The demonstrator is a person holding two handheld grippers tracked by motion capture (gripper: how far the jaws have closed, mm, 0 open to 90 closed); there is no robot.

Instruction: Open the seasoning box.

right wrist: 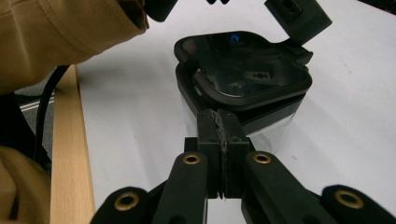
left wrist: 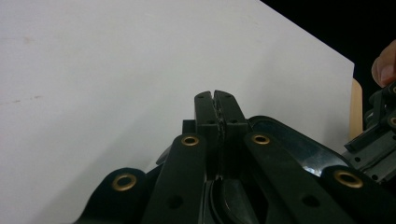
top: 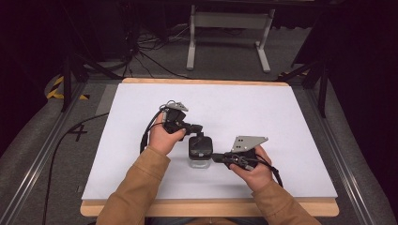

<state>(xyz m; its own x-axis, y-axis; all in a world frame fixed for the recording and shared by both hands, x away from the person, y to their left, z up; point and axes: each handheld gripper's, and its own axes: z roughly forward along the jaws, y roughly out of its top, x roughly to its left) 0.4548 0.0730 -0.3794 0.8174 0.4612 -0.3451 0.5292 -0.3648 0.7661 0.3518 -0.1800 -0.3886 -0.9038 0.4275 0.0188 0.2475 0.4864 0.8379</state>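
Your white surface (top: 263,117) sits over grey floor (top: 225,58) and cables; mid-near lies the box (top: 200,151), both grippers (top: 195,128) (top: 217,158) closed empty, its glossy lid (right wrist: 243,70) clear up close.

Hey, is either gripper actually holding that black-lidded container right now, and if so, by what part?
Neither clearly grips it. The left gripper and the right gripper both have their jaws pressed together empty; the right's tips reach the container at its lid rim.

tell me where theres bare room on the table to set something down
The white sheet is bare along its far edge and down both sides, left of the left gripper and right of the right gripper. It is crowded at the near middle, around the container between the hands.
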